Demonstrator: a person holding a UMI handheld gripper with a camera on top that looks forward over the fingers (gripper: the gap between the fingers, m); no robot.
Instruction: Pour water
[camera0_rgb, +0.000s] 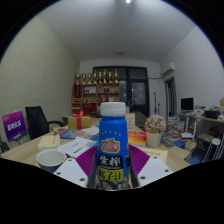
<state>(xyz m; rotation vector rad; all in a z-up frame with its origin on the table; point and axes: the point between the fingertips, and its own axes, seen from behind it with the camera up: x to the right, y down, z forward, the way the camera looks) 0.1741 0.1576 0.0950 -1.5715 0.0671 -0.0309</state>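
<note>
1. The bottle (113, 145) is blue, with a white cap and a colourful label.
2. The label has Chinese characters; I cannot read the brand.
3. The tool (112, 172) is clenched on the bottle, above the desk (30, 155), beside a white cup (51, 159).

Claw (112, 172): two white angular fingers (72, 170) at lower frame; purple pads on inner faces.

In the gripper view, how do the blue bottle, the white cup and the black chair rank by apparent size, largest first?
1. Blue bottle, between the gripper fingers; nearness enlarges it.
2. Black chair, farther back.
3. White cup.
Chair against cup is close, so unsure.
</note>
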